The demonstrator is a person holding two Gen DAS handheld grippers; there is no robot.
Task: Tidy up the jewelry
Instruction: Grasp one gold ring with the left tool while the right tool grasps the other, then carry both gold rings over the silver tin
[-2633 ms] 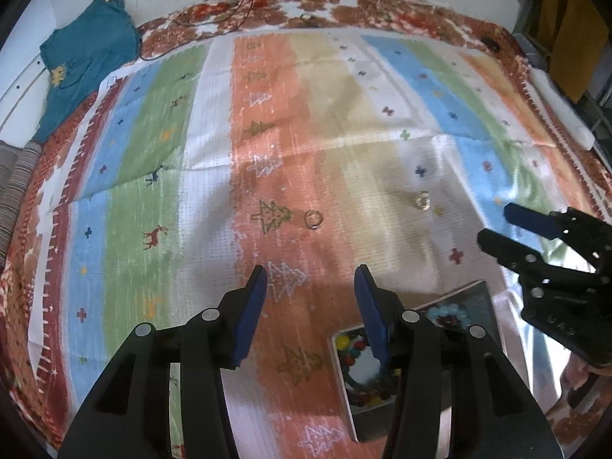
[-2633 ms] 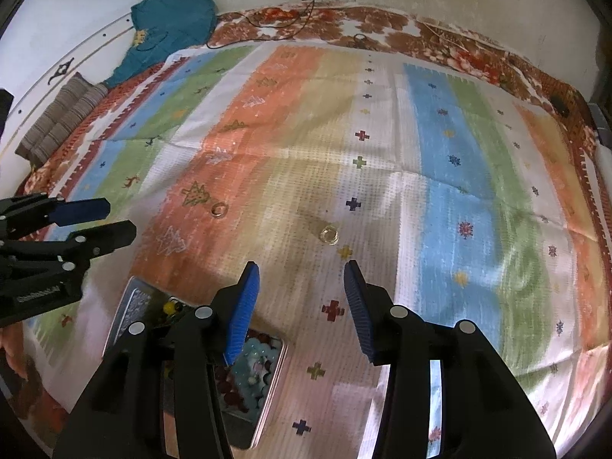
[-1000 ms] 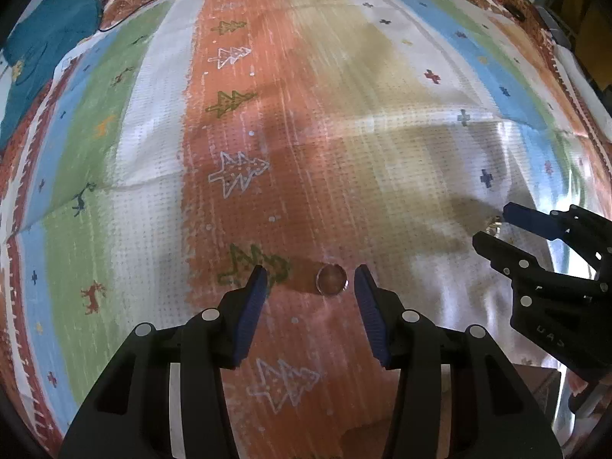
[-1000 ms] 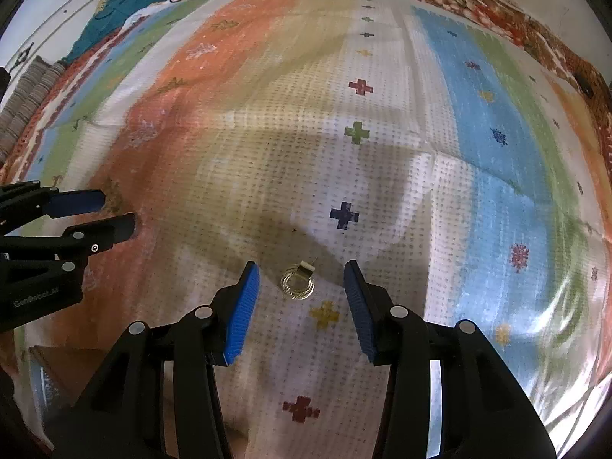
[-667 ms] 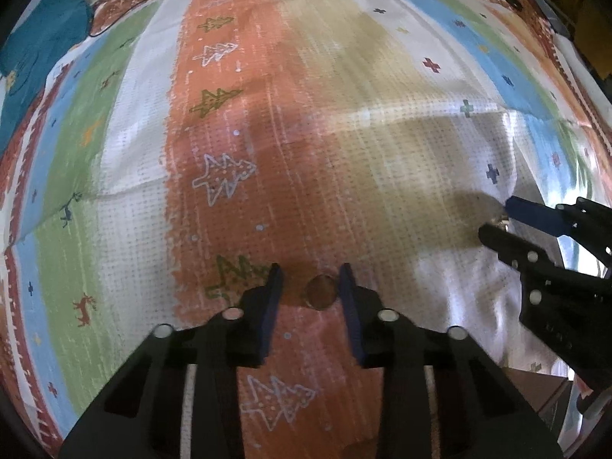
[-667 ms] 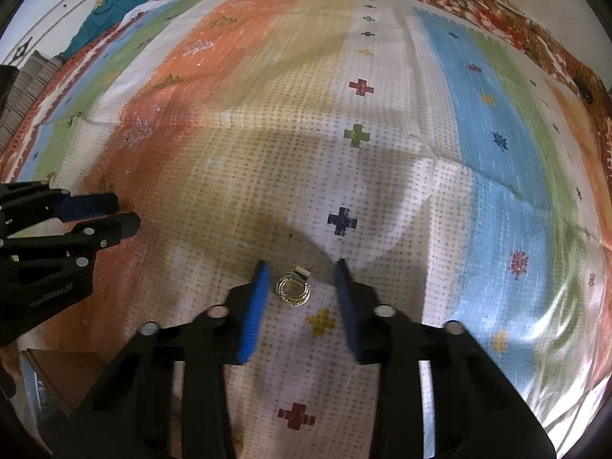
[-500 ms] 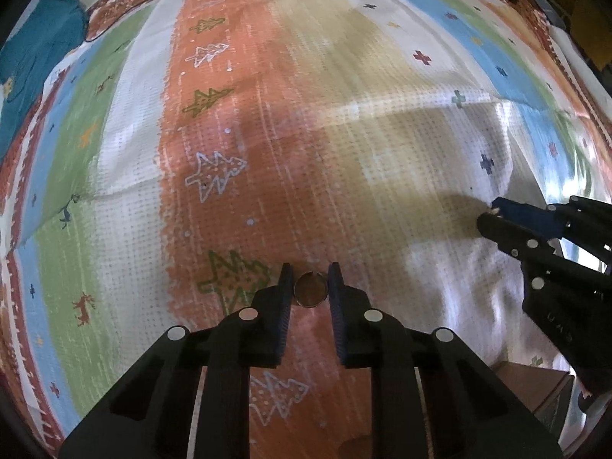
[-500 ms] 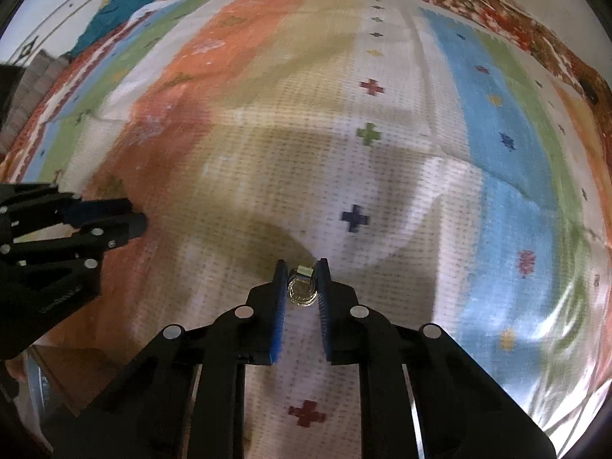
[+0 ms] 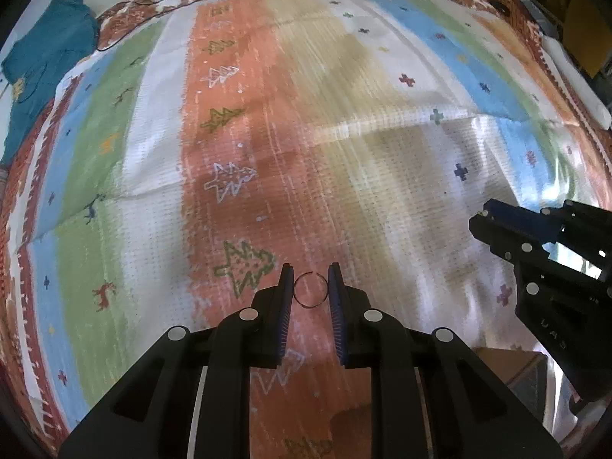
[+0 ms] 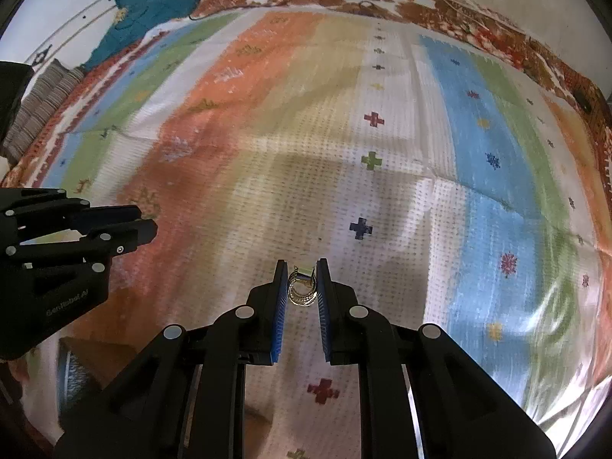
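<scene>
Left wrist view: a striped cloth [image 9: 344,134] with tree, deer and cross motifs fills the frame. A teal garment [image 9: 42,61] lies at upper left, a thin cable [image 9: 160,4] crosses the red floral border along the top, and the corner of a box [image 9: 508,367] shows at lower right. Nothing lies between the two tools.

The left gripper [image 9: 310,285], lower centre, pinches a thin hoop [image 9: 310,290] between its blue pads [image 9: 286,306]. The hoop faces the camera as a full circle; a small gap sits at its top. The orange stripe shows behind it. The right gripper [image 9: 482,217] enters at right centre, tips pointing left; "UMI" is moulded on its body, upside down.

Right wrist view: the right gripper [image 10: 301,281], lower centre, is closed on gold earrings [image 10: 302,287], a cluster of textured hoops seen face-on, with a tiny clasp at the upper edge. The left gripper [image 10: 143,223] reaches in from the left edge, tips pointing right, fingers close together; its printed word is too blurred to read. A folded striped cloth [image 10: 34,114] lies at left.
</scene>
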